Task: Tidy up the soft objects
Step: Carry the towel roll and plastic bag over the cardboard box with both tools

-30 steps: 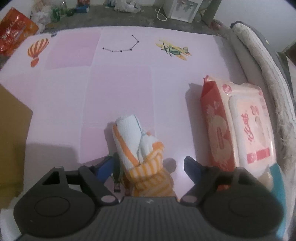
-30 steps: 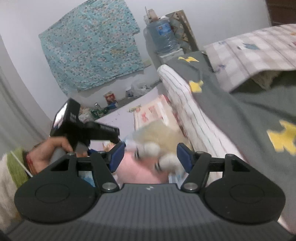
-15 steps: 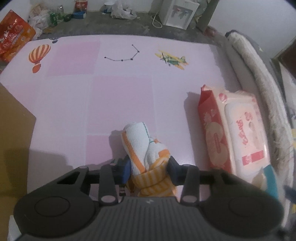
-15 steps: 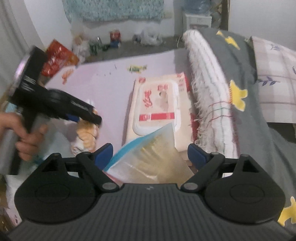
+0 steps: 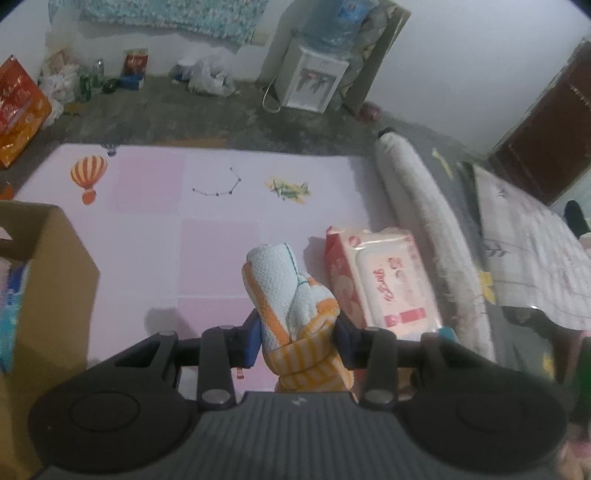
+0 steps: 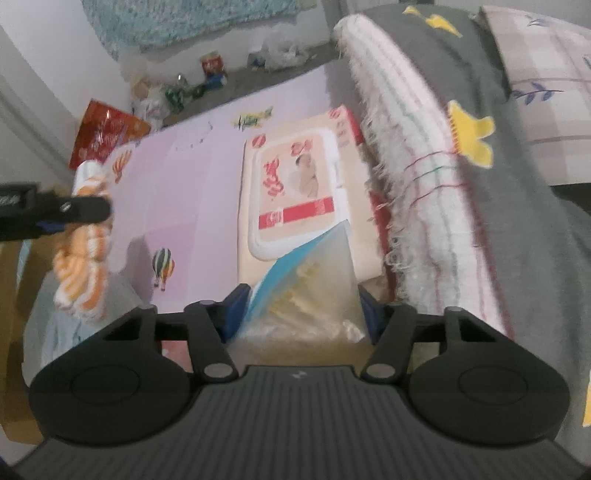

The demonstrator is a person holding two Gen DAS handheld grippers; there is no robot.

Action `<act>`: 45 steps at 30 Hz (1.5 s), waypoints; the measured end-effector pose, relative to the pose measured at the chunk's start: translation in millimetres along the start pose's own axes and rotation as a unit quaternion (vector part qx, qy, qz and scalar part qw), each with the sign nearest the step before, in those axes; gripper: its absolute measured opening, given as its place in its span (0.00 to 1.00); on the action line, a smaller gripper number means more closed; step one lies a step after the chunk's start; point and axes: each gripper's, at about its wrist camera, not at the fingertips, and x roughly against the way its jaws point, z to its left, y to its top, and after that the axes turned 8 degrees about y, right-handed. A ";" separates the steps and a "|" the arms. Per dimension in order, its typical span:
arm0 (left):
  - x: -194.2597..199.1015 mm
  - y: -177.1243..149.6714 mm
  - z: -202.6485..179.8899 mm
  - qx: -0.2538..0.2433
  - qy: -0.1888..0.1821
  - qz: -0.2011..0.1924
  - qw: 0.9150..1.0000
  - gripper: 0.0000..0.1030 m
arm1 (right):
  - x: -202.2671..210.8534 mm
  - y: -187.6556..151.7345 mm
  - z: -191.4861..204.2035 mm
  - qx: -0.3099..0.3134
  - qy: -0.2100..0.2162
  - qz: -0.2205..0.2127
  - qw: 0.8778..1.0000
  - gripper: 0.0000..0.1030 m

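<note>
While tilted downward, left gripper (image 5: 298, 330) clamps towel (image 5: 291, 295).

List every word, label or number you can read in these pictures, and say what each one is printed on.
None can be read for certain.
Pink wet-wipes pack: red script and a red band, too blurred.
Red-orange foil bag: pale lettering, too small.
Blue water bottle: label unreadable.
Small red box: marks unreadable.

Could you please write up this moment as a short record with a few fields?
left gripper: shut on the orange-and-white towel bundle, held above the pink mat
right gripper: jaws closing around a clear bag
wipes pack: lying flat on the mat beside the rolled blanket
cardboard box: at the mat's left edge
</note>
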 end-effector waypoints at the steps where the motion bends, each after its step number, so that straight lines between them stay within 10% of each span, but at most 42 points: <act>1: 6.9 -1.7 1.9 -0.001 -0.003 -0.004 1.000 0.40 | 7.1 -0.5 -2.7 -0.007 0.007 -0.012 1.000 0.50; 12: 119.7 -32.7 59.0 0.010 -0.031 -0.069 0.997 0.40 | 88.8 -10.7 -13.3 -0.023 0.004 -0.126 0.992 0.38; 19: 196.1 -64.8 130.1 0.026 0.016 -0.136 0.990 0.40 | 129.0 -22.0 10.4 0.001 0.011 -0.166 0.986 0.35; 29: 168.3 -92.0 212.1 0.035 0.076 -0.089 0.993 0.40 | 165.4 -31.2 96.7 0.062 0.053 -0.183 0.980 0.35; 37: 104.2 -93.4 245.3 0.021 0.107 -0.033 0.994 0.40 | 133.3 -37.3 204.8 0.072 0.231 -0.104 0.965 0.35; 45: 67.6 -94.4 280.8 0.019 0.126 -0.002 0.992 0.41 | 6.7 -47.7 317.5 0.053 0.352 0.056 0.933 0.34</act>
